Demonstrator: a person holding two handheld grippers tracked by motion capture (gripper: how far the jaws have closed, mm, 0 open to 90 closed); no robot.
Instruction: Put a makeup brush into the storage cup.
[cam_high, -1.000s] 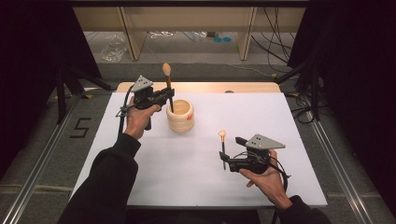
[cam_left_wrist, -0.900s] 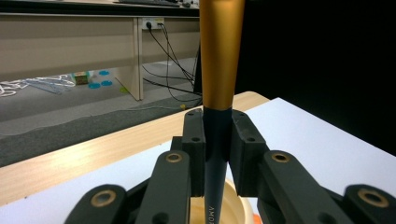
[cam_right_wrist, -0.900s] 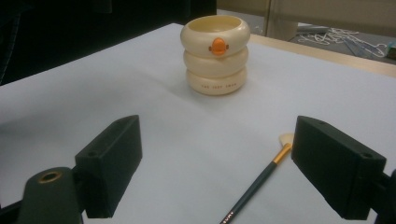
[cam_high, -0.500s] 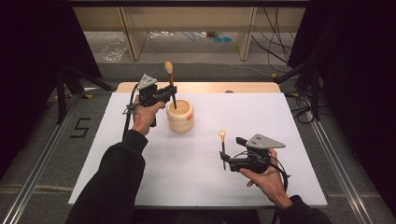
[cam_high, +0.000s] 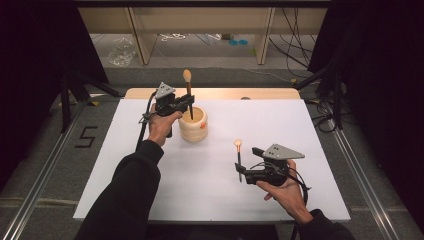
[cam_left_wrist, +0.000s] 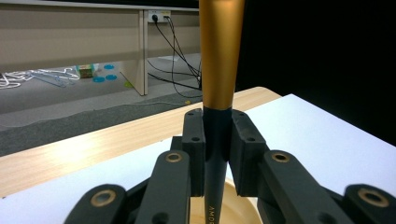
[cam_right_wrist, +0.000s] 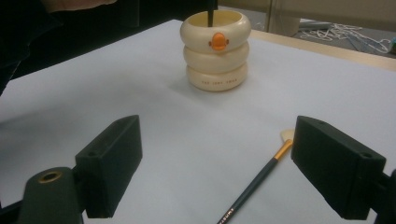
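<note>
Near the person's side of the counter, the right gripper rests low with its jaws wide apart. It holds nothing. A small brush lies flat on the white counter between those jaws, but the pads do not touch it. This hand has not moved since a moment ago, so the small brush is waiting its turn.

Farther off, the cream cup stands on the counter. It looks like three rings stacked up, with an orange mark on its side.

Over the cup, the left gripper is clamped on a bigger brush. The brush stands upright, its dark handle pinched tight between the jaws and its gold part above them. A second ago this brush was higher and a bit to the left of the cup. Now it has come across and down, and its lower end dips into the mouth of the cup.

So the big brush is almost put away. I think the left gripper only needs to let go next.
</note>
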